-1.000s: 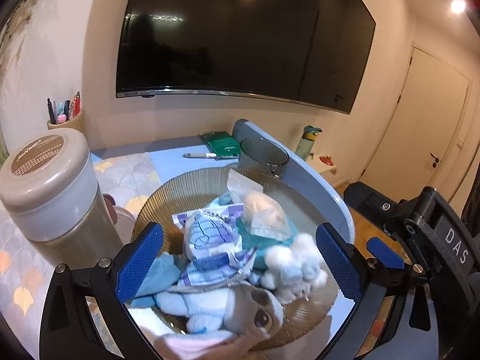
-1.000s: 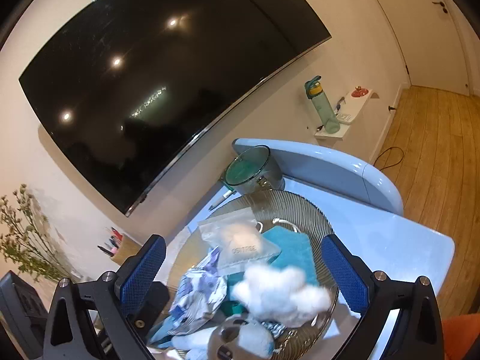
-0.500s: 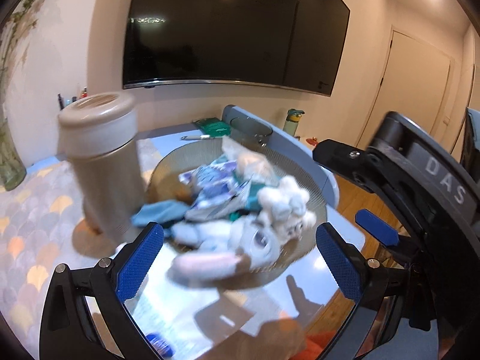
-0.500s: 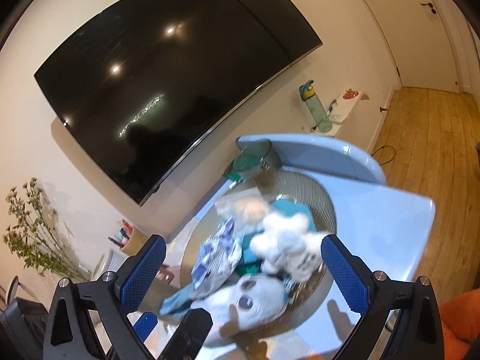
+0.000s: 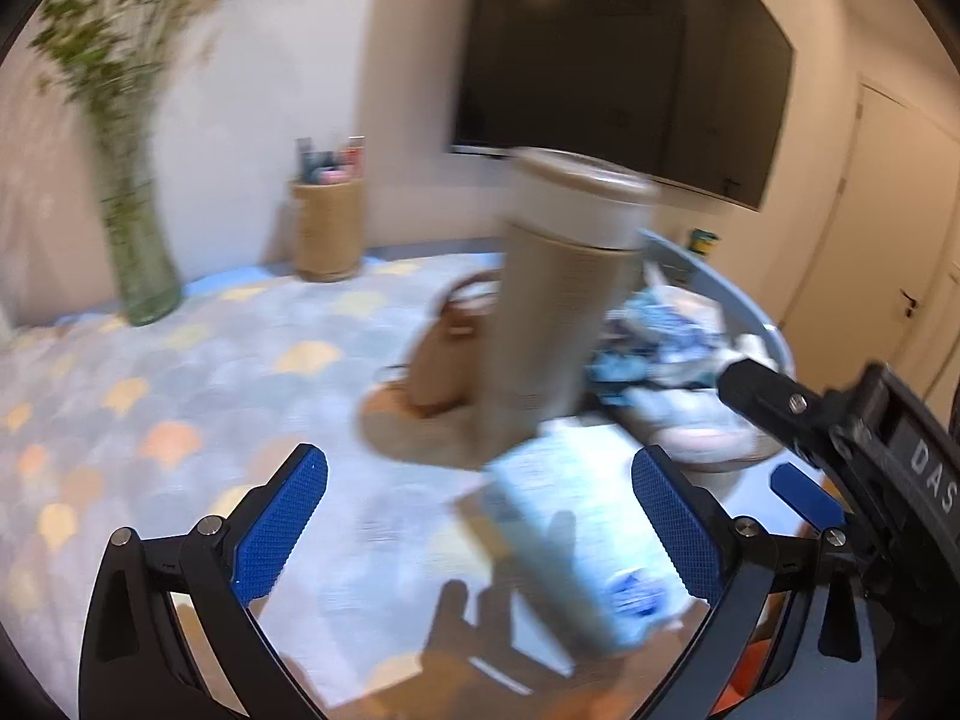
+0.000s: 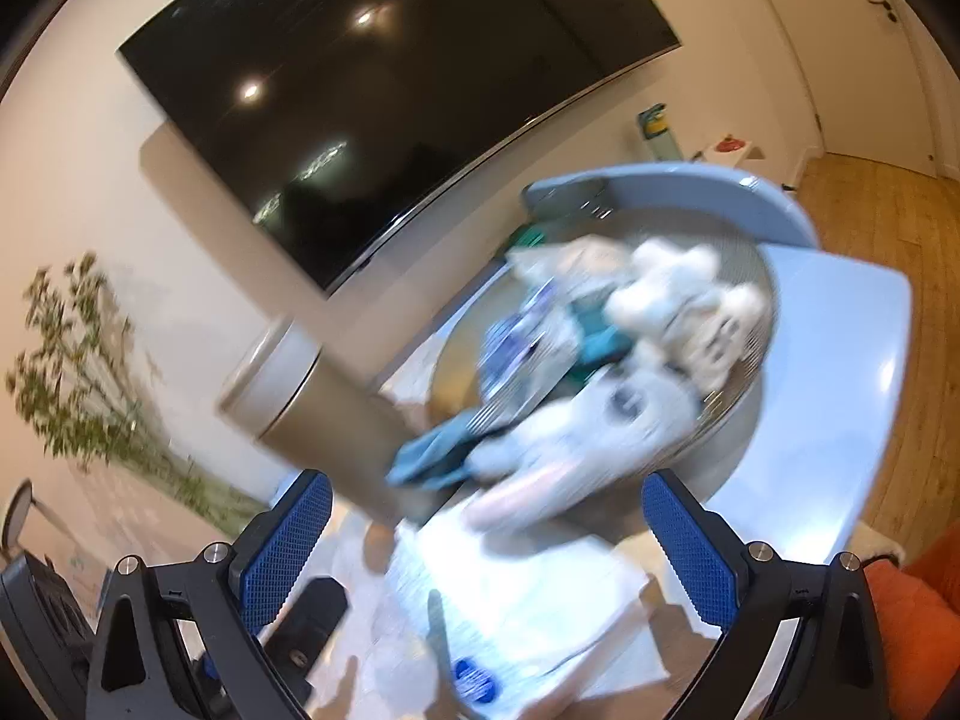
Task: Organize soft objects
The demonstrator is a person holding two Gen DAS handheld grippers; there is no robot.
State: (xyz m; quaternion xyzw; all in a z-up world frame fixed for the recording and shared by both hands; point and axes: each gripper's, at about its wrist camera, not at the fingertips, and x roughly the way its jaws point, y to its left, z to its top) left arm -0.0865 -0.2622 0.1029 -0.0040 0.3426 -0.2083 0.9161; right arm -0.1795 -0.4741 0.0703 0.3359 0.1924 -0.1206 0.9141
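A round ribbed bowl (image 6: 747, 396) on the pale blue table holds a heap of soft things: a white fluffy toy (image 6: 678, 288), a grey plush with a big eye (image 6: 606, 414), a teal cloth (image 6: 432, 456) and a blue-patterned packet (image 6: 516, 348). In the left wrist view the heap (image 5: 660, 342) shows blurred behind a tall beige flask (image 5: 558, 312). My left gripper (image 5: 477, 522) is open and empty over the patterned mat. My right gripper (image 6: 486, 546) is open and empty, near side of the bowl. The right gripper's body (image 5: 852, 438) shows at the left view's right edge.
The beige flask (image 6: 318, 402) stands left of the bowl beside a brown mug (image 5: 444, 354). A flat white-and-blue packet (image 5: 576, 528) lies near the table's front edge. A glass vase with greenery (image 5: 135, 228) and a woven pen holder (image 5: 327, 228) stand at the back.
Both grippers have pulled back from above the bowl, and the left one has swung left. The bowl now lies farther away, and the vase and pen holder have come into the left view.
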